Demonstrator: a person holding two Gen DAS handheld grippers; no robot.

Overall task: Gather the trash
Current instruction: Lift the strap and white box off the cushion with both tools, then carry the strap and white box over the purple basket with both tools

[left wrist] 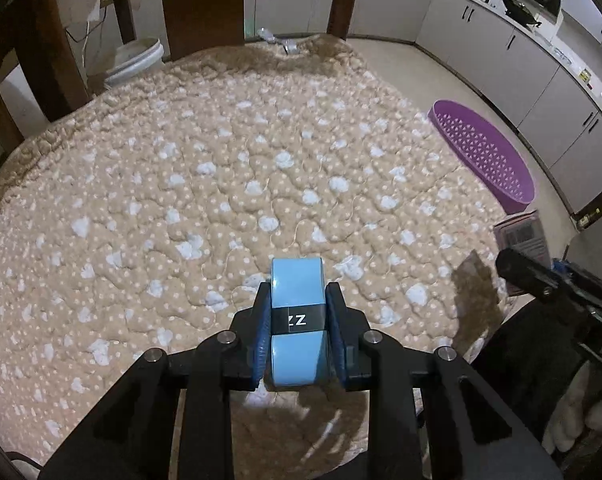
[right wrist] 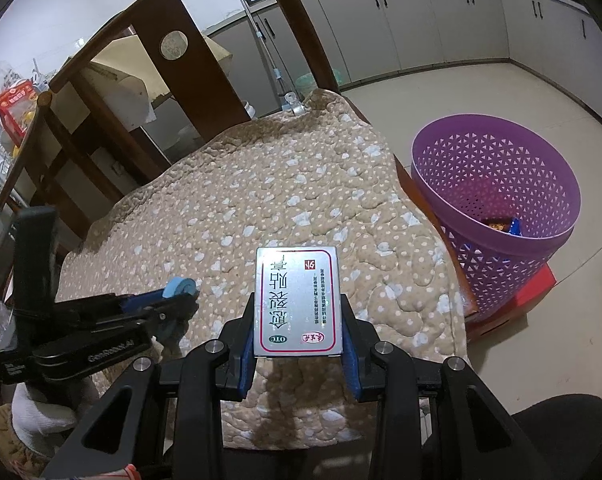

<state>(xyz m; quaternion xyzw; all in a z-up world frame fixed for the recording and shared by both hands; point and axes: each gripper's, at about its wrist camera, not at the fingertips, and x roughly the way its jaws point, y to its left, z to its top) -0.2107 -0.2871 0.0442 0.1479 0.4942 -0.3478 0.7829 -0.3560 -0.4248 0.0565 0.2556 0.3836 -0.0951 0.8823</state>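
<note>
- The left gripper (left wrist: 297, 322) has its blue fingers (left wrist: 261, 332) pinching a light blue roll of tape (left wrist: 297, 320); a black band across the roll shows white letters that read like "ZZ". No earlier view is there to compare.
- The right gripper (right wrist: 299, 320) pinches a flat silver medicine box (right wrist: 297, 304) by its side edges, face up. The box has a red-outlined white label with large Chinese characters, an "OTC" oval and a small red square mark.
- Both held things hang just above the quilted beige cover (left wrist: 221, 184) with white dots and pale blue patches that lies over the desk.
- Only the right wrist view shows the left gripper from the side (right wrist: 173, 300), with "GenRobot.AI" printed on its black body, and a white-gloved hand (right wrist: 33, 412) below it.
- Only the left wrist view shows the tape's band; there the other gripper is a dark shape at the right edge (left wrist: 541, 280).
- Beyond the desk's right edge stands a purple perforated waste basket (right wrist: 497, 184) on a red base; the right wrist view looks into it and shows some wrappers at the bottom.
- Farther off are dark wooden chair backs (right wrist: 189, 64) and grey kitchen cabinets (left wrist: 481, 40) along the wall.
</note>
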